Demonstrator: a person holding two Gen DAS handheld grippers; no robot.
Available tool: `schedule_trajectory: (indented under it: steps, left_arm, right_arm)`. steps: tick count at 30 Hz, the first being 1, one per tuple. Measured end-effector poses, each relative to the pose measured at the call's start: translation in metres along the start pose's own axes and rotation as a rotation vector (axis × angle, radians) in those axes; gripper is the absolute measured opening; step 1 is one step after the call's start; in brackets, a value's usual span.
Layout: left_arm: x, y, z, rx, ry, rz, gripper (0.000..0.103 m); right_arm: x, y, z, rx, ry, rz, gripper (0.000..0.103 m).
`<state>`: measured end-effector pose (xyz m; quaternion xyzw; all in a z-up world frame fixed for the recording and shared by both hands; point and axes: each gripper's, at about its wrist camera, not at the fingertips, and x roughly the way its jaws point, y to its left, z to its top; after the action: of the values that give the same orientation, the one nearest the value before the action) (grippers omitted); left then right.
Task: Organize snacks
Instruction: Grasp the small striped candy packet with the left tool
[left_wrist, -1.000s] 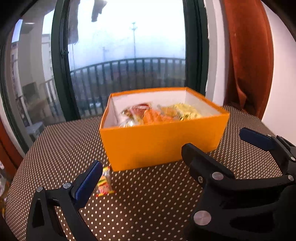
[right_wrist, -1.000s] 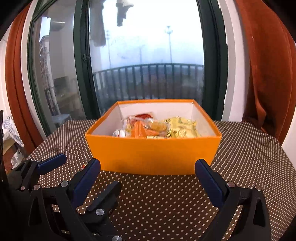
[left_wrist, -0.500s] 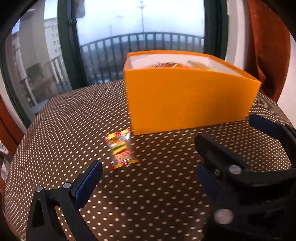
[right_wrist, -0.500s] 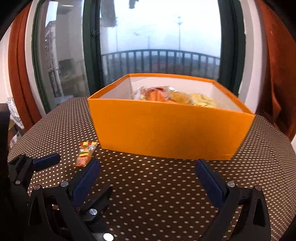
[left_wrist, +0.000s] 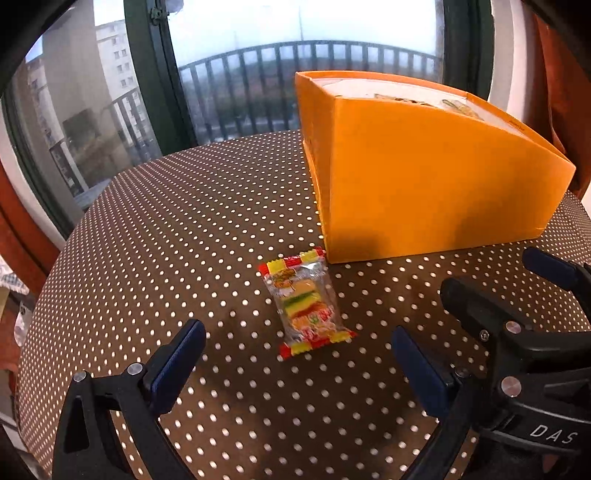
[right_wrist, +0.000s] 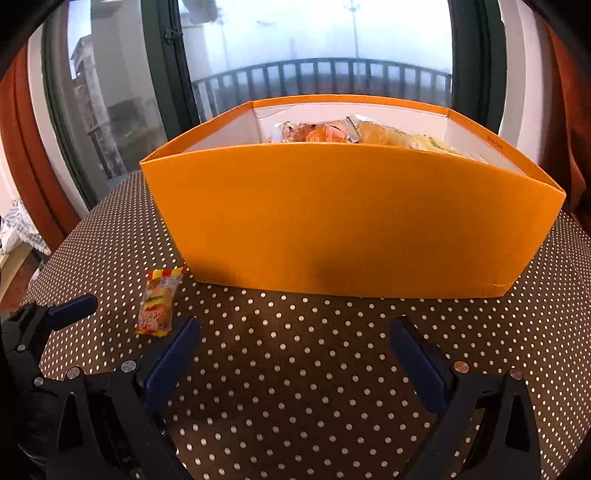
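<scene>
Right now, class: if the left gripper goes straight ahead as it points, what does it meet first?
Probably the candy packet lying on the dotted tablecloth, between the left gripper's open fingers; depth is uncertain.

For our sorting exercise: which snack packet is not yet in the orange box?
The small clear gummy packet with red-and-yellow ends. It lies flat on the dotted tablecloth by the box corner, in front of the open left tool; the others sit inside.

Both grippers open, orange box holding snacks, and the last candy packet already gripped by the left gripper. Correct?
Not gripped. The candy packet lies flat on the dotted tablecloth between the open fingers of the left gripper, untouched, as the left wrist view shows. The rest stands.
</scene>
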<state>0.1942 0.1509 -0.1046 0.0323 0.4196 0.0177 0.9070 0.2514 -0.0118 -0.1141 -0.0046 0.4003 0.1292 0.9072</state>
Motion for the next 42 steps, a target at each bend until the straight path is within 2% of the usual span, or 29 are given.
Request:
schedule_trajectory:
  steps: [7, 12, 15, 20, 24, 29, 42]
  left_arm:
    - [0.020, 0.007, 0.018, 0.008, 0.007, -0.019, 0.088]
    - [0.040, 0.010, 0.021, -0.013, 0.047, -0.032, 0.077]
    - [0.044, 0.011, 0.023, -0.021, 0.024, -0.044, 0.072]
    - [0.039, 0.010, 0.020, -0.019, 0.019, -0.107, 0.046]
    - [0.037, 0.009, 0.019, -0.029, 0.016, -0.096, 0.042]
    - [0.019, 0.003, 0.003, -0.054, 0.022, -0.107, 0.033]
    - [-0.009, -0.051, -0.021, 0.011, 0.031, -0.153, 0.032]
  right_arm:
    - [0.016, 0.008, 0.012, 0.043, 0.039, -0.016, 0.103]
    - [0.028, 0.009, 0.016, 0.084, 0.091, -0.016, 0.103]
    - [0.035, 0.007, 0.016, 0.099, 0.105, -0.004, 0.103]
    - [0.035, 0.011, 0.019, 0.080, 0.084, -0.009, 0.103]
    - [0.032, 0.008, 0.015, 0.103, 0.092, 0.003, 0.103]
    - [0.023, 0.005, 0.011, 0.100, 0.095, 0.035, 0.103]
    - [-0.006, -0.019, -0.014, 0.051, 0.125, 0.008, 0.103]
